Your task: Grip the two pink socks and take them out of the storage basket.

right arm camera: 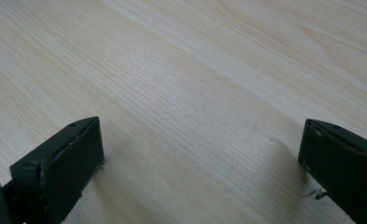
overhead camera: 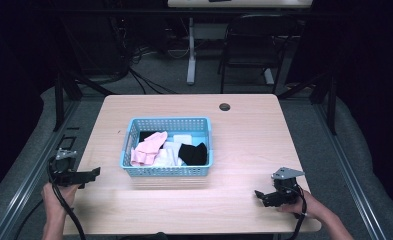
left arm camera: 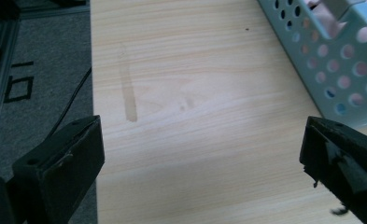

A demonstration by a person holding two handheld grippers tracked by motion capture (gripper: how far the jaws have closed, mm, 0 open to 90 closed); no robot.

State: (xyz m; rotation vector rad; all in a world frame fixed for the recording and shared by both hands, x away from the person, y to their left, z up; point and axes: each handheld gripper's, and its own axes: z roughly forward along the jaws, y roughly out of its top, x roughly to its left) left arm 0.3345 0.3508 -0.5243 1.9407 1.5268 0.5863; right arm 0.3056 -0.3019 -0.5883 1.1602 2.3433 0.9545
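While jaws gape, left gripper (overhead camera: pixel 95 172) and right gripper (overhead camera: pixel 258 194) both released, flanking the blue basket (overhead camera: pixel 167 171).

The right claw (right arm camera: pixel 202 158) hangs with its two black jaws spread wide over bare pale wood-grain bench (right arm camera: pixel 195 84), nothing between them.

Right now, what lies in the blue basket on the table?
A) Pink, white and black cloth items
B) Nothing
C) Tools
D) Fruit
A: the high view shows the blue basket holding a pink cloth, a white cloth and a black cloth.
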